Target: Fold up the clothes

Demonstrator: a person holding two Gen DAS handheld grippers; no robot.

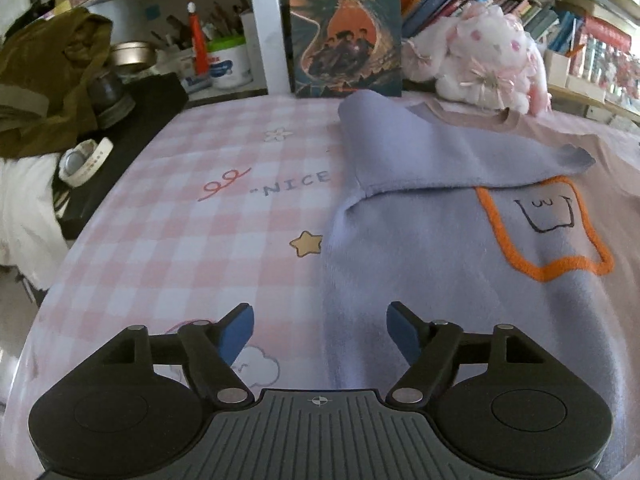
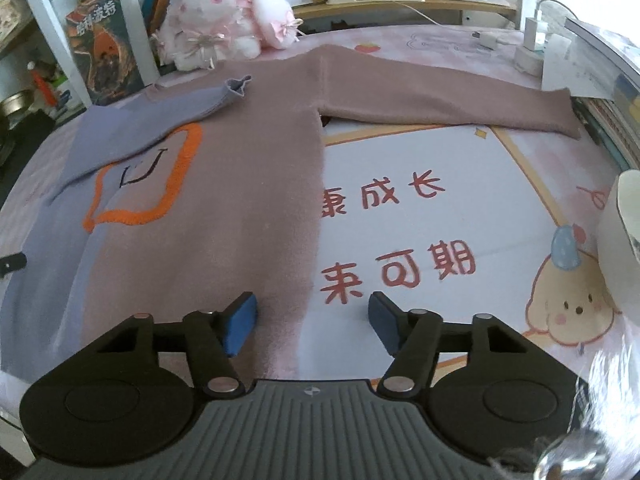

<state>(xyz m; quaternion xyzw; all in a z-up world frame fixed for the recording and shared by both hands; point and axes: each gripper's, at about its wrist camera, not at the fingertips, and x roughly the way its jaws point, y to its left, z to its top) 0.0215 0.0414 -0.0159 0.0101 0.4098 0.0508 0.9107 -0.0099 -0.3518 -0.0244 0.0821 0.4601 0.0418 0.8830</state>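
**Half-folded sweater lies on a patterned surface, both tools spread and holding nothing**

In the left wrist view, the left tool [image 1: 320, 330] sits at the bottom centre, blades wide apart over the lilac edge of the sweater [image 1: 420, 248]; the lilac sleeve [image 1: 440, 140] already lies folded across the chest at upper right. In the right wrist view, the right tool [image 2: 312, 322] gapes at the bottom centre over the garment's pink side edge, while the pink sleeve [image 2: 440, 96] stretches flat towards the upper right, its cuff beside a stack of books [image 2: 616, 120]. The risks, as judged: soft knit could slip or bunch from a shallow pinch, the folded sleeve could slide off if the body is dragged, and a swung sleeve could snag the plush toy [image 2: 224, 24].
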